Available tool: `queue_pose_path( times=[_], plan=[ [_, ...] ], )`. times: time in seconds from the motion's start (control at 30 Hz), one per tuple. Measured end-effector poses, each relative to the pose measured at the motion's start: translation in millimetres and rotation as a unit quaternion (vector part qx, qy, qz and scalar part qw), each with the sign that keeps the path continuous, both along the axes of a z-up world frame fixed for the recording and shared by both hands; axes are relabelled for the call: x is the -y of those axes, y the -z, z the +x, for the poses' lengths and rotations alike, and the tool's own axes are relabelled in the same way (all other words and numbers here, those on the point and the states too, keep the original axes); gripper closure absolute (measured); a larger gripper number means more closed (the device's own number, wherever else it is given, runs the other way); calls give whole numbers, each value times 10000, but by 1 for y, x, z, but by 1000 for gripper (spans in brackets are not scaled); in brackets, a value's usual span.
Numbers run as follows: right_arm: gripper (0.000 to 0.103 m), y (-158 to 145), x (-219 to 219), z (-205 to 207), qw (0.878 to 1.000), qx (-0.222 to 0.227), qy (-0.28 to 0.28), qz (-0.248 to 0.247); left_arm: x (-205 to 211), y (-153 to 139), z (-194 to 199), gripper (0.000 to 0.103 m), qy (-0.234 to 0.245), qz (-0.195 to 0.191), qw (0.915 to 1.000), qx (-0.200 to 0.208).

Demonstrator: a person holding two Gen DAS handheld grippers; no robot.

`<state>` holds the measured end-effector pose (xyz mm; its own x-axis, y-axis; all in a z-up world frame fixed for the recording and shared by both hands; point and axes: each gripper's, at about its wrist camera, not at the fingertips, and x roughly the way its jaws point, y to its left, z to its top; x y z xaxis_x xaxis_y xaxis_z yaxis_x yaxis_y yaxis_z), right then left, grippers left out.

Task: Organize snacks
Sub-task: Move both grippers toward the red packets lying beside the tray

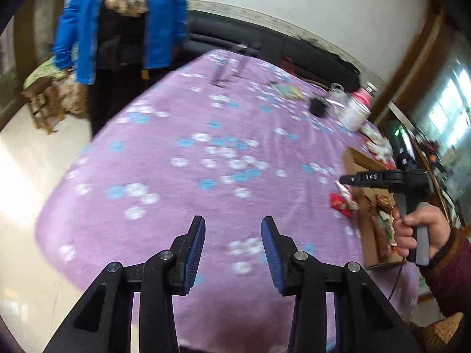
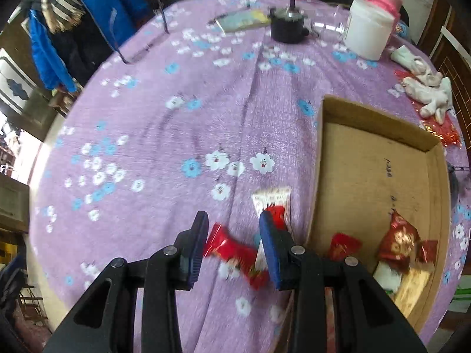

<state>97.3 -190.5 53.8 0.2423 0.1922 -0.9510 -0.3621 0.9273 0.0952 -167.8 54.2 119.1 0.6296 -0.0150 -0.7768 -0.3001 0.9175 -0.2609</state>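
White "DAS" lettering on right tool (image 1: 346, 180), other markings illegible

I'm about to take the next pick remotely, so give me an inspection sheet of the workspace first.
Surface: round table under a purple floral cloth.
Job's things: cardboard box with several snack packets at its near end; red packet and red-and-white packet on the cloth beside it.
Clutter: white tub, black pot, white crumpled items.
Grippers: left gripper open, empty; right gripper open above the red packet.
Cables: thin cable below the right hand.
Surroundings: person in a blue jacket, dark sofa.
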Motion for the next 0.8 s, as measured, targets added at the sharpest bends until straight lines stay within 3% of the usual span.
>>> queue_pose_path(
  times=[0.27, 0.6, 0.8],
  plan=[
    [68, 25, -21, 12, 9980, -30, -190, -602, -36, 6, -41, 61, -712, -145, 9974, 17],
    [68, 31, -27, 17, 9957, 2, -325, -865, -20, 7, -40, 61, -536, -129, 9985, 20],
    [68, 33, -15, 19, 9970, -36, -262, -733, -22, 5, -40, 61, -605, -168, 9980, 48]
  ],
)
